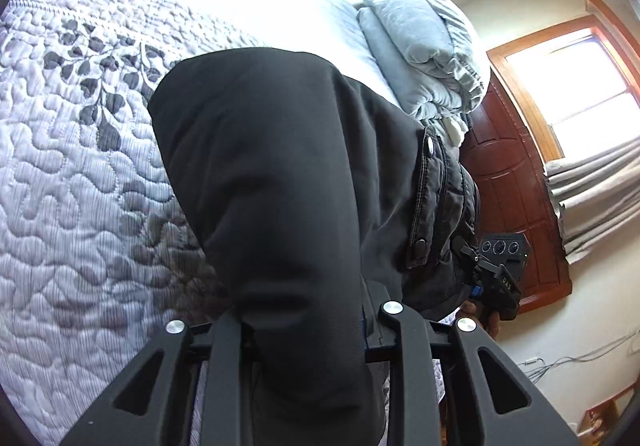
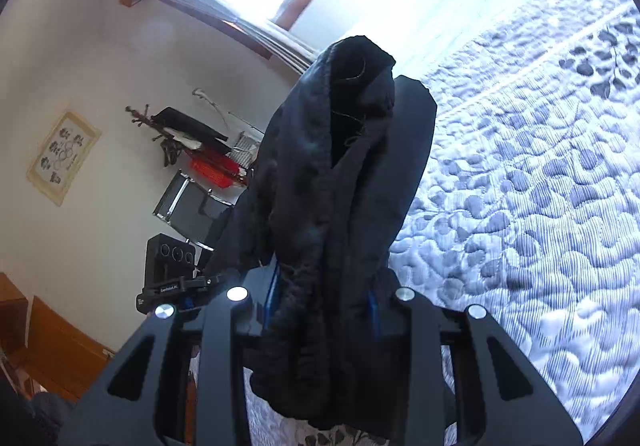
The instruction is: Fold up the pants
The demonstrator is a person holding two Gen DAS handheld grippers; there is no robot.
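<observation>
The black pants (image 1: 280, 166) hang lifted over the quilted bed, stretched between both grippers. In the left wrist view, my left gripper (image 1: 304, 310) is shut on a broad fold of the dark cloth, which hides its fingertips. A pocket flap with snaps (image 1: 428, 202) shows to the right, and past it the other gripper (image 1: 496, 274) in a hand. In the right wrist view, my right gripper (image 2: 324, 286) is shut on a bunched, rolled edge of the pants (image 2: 336, 166), which stands up between the jaws. The left gripper (image 2: 172, 278) shows at lower left.
A grey quilted bedspread (image 1: 80, 166) with a leaf pattern lies under the pants. Folded pale blue bedding (image 1: 424, 46) sits at the bed's far end by a dark wooden panel (image 1: 512, 186). A window with curtains (image 1: 580, 94), a chair and cluttered rack (image 2: 200, 166) and floor cables (image 1: 580, 358) stand around.
</observation>
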